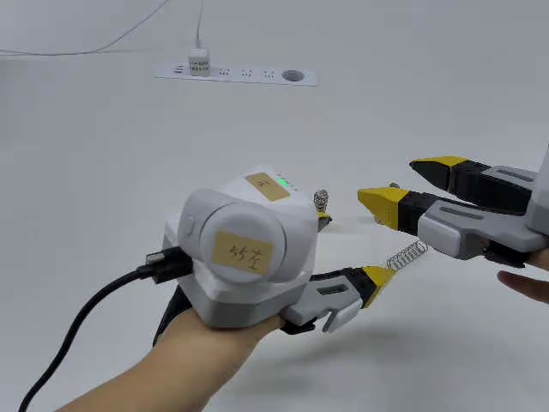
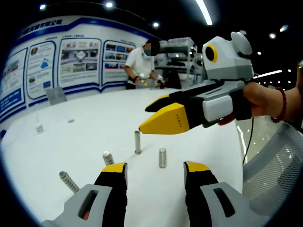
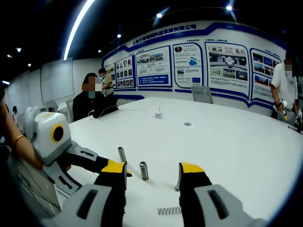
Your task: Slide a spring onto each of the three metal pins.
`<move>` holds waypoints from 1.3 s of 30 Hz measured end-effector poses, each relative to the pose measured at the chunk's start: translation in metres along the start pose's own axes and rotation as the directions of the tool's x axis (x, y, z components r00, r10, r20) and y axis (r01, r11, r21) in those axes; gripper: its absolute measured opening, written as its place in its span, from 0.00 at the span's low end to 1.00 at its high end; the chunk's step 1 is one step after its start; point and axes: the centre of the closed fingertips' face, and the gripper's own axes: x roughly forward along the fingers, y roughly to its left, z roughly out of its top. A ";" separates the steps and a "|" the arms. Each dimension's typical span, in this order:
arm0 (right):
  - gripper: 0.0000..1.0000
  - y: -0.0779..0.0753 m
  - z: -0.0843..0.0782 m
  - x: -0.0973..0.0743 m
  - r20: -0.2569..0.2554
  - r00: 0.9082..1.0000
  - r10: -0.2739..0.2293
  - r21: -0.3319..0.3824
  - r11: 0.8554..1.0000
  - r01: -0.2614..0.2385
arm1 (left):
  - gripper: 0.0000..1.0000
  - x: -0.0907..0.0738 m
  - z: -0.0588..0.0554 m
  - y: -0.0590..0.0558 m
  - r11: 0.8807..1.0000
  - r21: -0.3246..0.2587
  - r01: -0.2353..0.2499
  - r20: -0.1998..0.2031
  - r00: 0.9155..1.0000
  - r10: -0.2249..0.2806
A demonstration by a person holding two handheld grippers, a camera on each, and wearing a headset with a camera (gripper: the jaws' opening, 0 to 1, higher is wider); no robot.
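Jaws on the left gripper point(image 2: 156, 168) stand apart with nothing between them; a hand point(image 1: 214, 343) holds it low over the white table point(image 1: 129, 172). In the head view the loose spring point(image 1: 405, 255) lies on its side on the table just off that gripper's yellow tip, and contact cannot be told there. The left gripper view puts it flat on the table to the left of the left jaw, clear of it. The right gripper point(image 1: 384, 178) comes in from the right above the table, also spread wide and holding nothing. In its own view the loose spring lies low between its two jaws, nearer than the pins. Beyond stand three upright pins. The left pin point(image 2: 108, 157) and the right pin point(image 2: 163, 157) each wear a spring. The bare pin point(image 2: 138, 142) stands between them and a little farther back, under the right gripper's lower yellow tip. A power strip point(image 1: 236, 75) lies at the far side.
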 end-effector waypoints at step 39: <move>0.45 -0.032 -0.025 -0.058 -0.002 0.994 -0.108 0.056 0.993 0.108 | 0.21 0.067 -0.026 -0.017 0.997 -0.022 0.070 -0.112 0.991 -0.072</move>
